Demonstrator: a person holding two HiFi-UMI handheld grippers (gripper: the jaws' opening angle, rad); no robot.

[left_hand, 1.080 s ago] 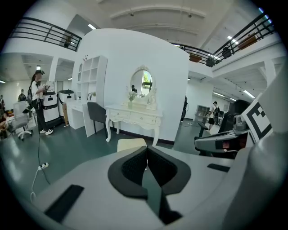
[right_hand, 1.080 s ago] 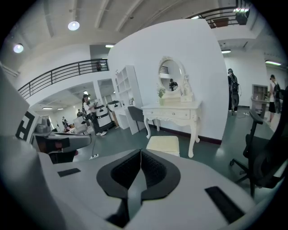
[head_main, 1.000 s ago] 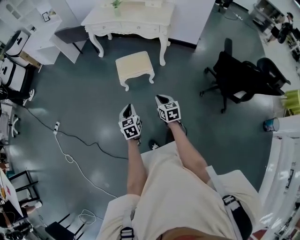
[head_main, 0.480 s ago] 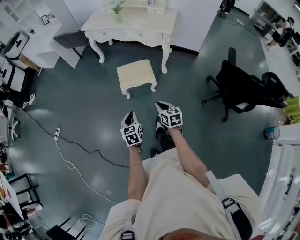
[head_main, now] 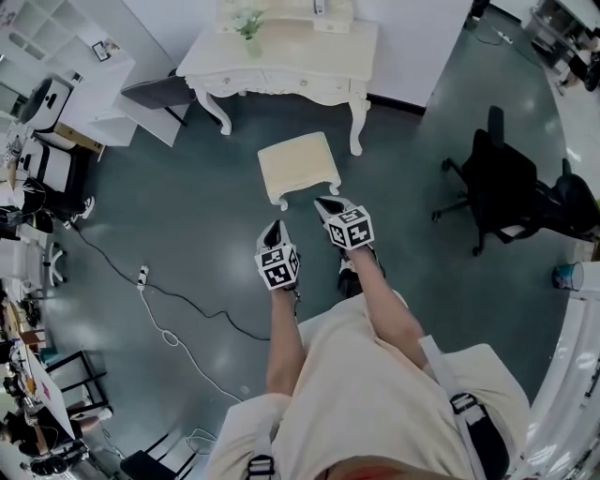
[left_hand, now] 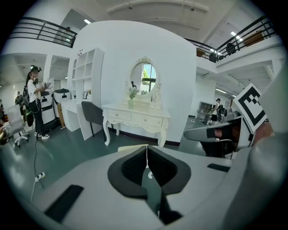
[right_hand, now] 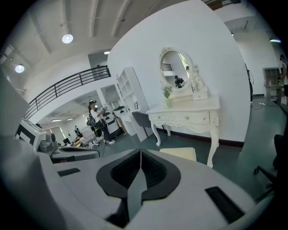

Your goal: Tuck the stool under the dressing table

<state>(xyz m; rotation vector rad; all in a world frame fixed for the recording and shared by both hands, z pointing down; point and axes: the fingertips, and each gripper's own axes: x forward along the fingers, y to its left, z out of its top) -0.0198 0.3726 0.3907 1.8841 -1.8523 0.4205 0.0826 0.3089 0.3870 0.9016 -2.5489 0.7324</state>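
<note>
head view, stool (head_main: 298, 164): cream, upright on the dark green floor (head_main: 187, 206). It sits in front of the dressing table (head_main: 281, 58), fully out from under it, nearer the front leg at the right of the picture.
head view, dressing table: white with curved legs, against a white wall. Small plant (head_main: 249, 21) on top.
head view, left gripper (head_main: 274, 228): held low in front of the person, pointing at the stool, short of its near edge.
head view, right gripper (head_main: 325, 202): a little ahead of the left one, tip just beside the stool's near right corner. Can't tell contact from here.
head view, surroundings: black office chair (head_main: 502, 178) well off to the right. Cable (head_main: 178, 305) with a power strip (head_main: 142, 276) on the floor at left. Grey chair (head_main: 157, 94) left of the table.
left gripper view, jaws: pads pressed together, nothing between them.
left gripper view, stool: only a thin strip of its top shows above the jaws. Table straight ahead behind it, oval mirror (left_hand: 144, 77) on top.
left gripper view, edges: right gripper in frame at right. At left, a person (left_hand: 34, 101) stands near the white shelves (left_hand: 85, 90).
right gripper view, jaws: closed flush, empty.
right gripper view, stool: cushion shows just right of the jaws, on the floor near the table's front leg, not under the top.
</note>
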